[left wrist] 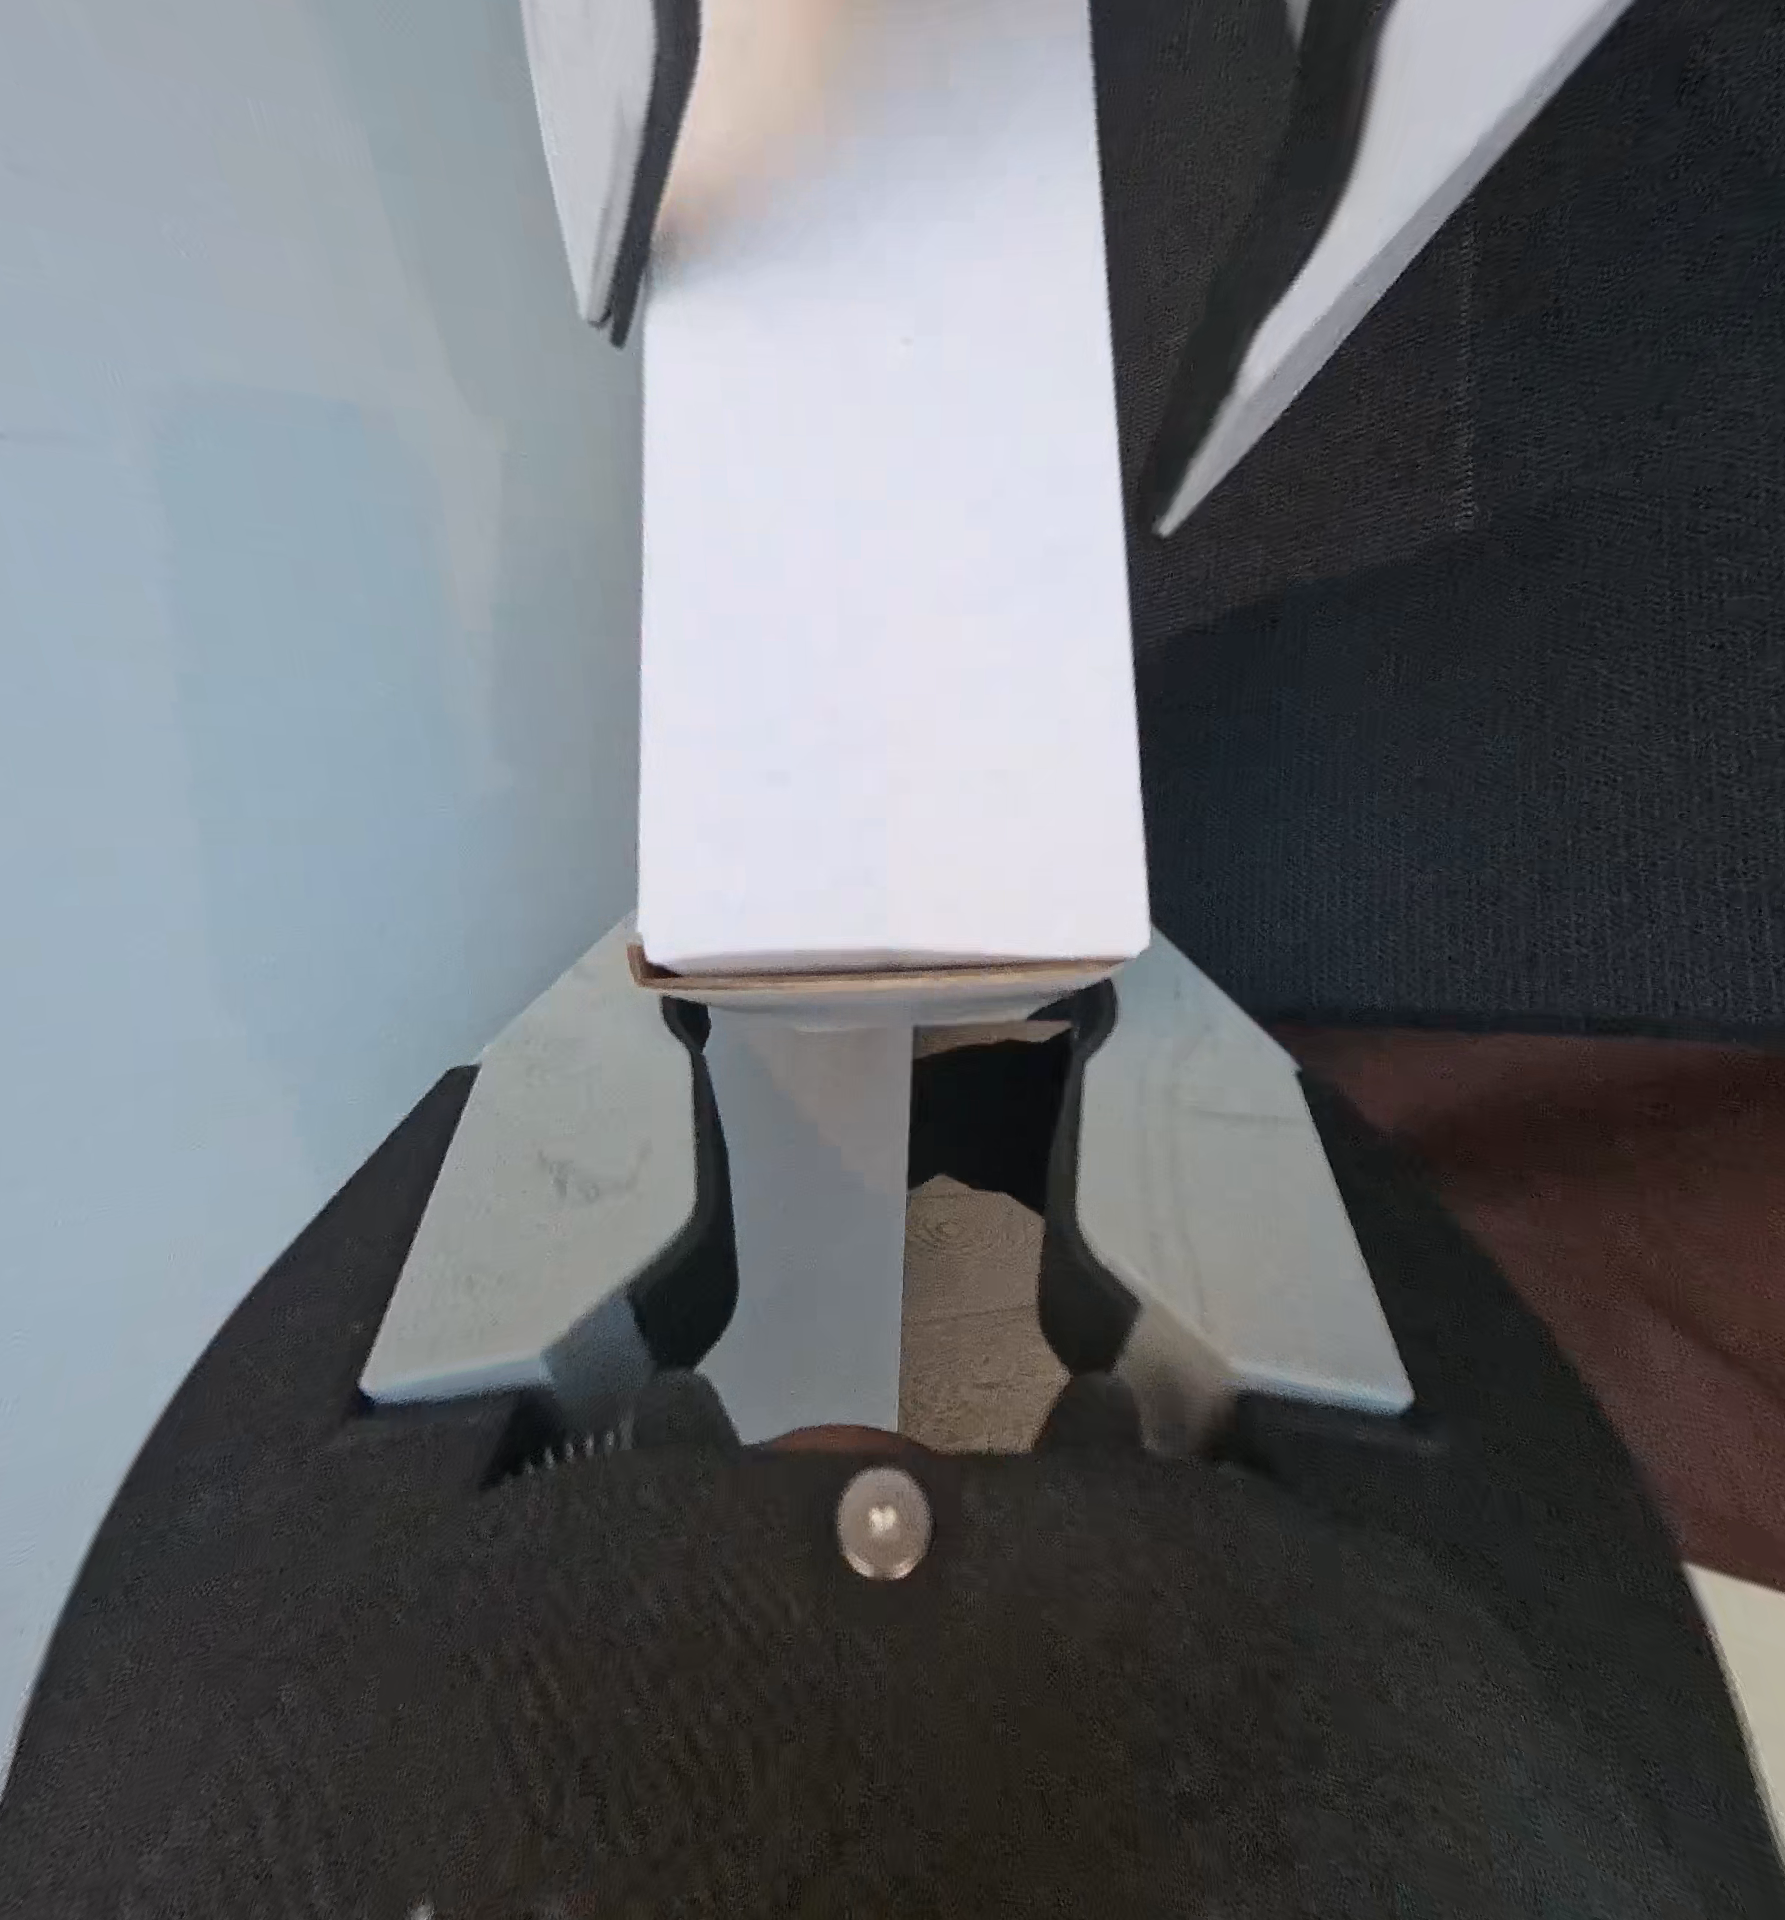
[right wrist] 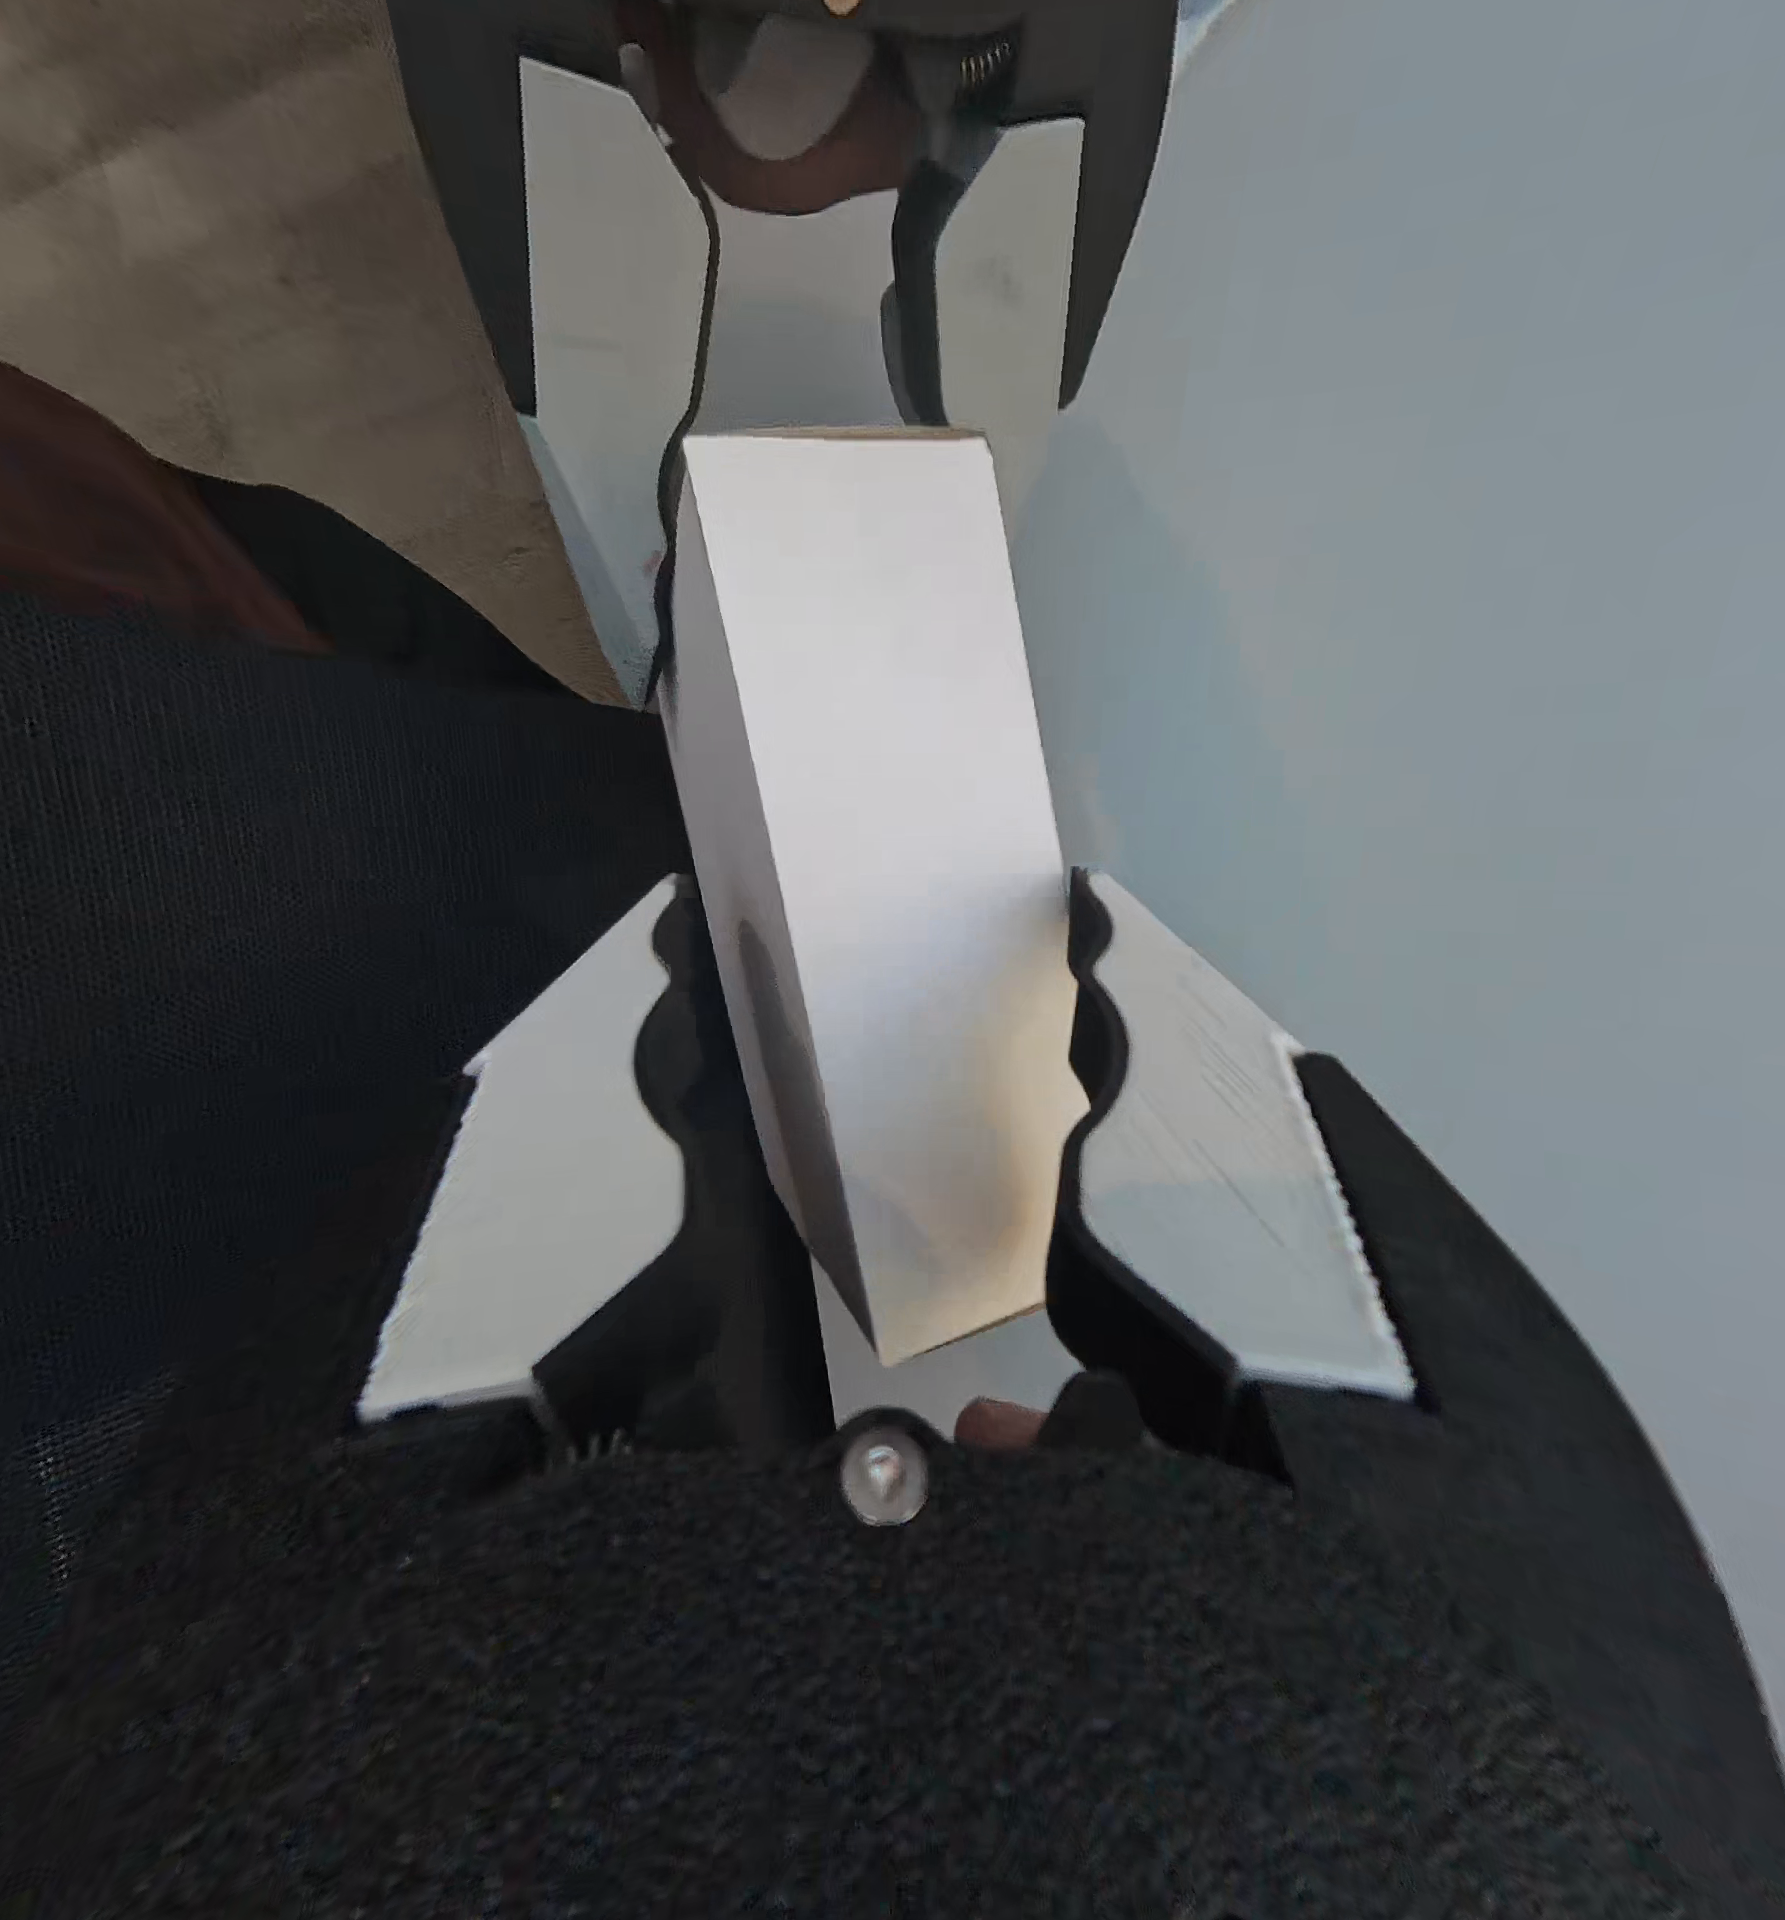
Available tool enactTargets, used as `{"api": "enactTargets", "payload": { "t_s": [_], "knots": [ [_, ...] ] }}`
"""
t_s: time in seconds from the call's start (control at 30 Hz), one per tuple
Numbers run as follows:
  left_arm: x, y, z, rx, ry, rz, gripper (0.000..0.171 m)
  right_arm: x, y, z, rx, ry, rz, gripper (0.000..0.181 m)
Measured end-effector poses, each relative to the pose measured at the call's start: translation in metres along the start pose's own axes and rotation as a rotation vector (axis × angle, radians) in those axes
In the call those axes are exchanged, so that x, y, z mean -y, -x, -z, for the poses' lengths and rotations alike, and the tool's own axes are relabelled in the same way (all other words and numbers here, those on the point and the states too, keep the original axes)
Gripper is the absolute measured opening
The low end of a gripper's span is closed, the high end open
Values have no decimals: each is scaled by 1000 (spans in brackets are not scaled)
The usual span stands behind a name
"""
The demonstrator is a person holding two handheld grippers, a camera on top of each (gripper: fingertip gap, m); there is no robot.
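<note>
Two tools clamp one long white cardboard box [left wrist: 888, 623]: left tool [left wrist: 888, 997] and right tool [right wrist: 872, 935] gripping opposite ends.

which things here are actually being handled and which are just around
Handled:
- long white cardboard box
- left gripper, gripping one end
- right gripper, closed on the other end

Just around:
- dark woven fabric
- pale blue surface
</note>
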State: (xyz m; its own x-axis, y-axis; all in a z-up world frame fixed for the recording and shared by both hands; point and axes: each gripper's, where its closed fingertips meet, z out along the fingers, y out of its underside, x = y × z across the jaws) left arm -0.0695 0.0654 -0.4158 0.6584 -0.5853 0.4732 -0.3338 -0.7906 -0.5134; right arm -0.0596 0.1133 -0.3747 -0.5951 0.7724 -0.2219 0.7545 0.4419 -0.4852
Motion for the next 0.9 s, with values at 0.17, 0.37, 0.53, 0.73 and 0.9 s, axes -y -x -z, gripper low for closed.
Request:
{"api": "enactTargets", "payload": {
  "t_s": [0.17,0.37,0.53,0.73,0.9],
  "knots": [
    [-18,-4,0,80,105,-96,68,-3,13,-12,70,42,-8,55],
    [-15,-13,-9,70,-13,72,74,-2,27,-21,205,-47,-222,55],
    [-16,-13,-14,137,-50,51,74,-1,31,-17,275,-88,-276,55],
    [-15,-13,-13,156,-21,-20,73,2,33,-6,470,-131,-399,55],
    [-16,-10,-12,156,-24,-7,73,6,24,-6,466,-201,-455,54]
  ]
}}
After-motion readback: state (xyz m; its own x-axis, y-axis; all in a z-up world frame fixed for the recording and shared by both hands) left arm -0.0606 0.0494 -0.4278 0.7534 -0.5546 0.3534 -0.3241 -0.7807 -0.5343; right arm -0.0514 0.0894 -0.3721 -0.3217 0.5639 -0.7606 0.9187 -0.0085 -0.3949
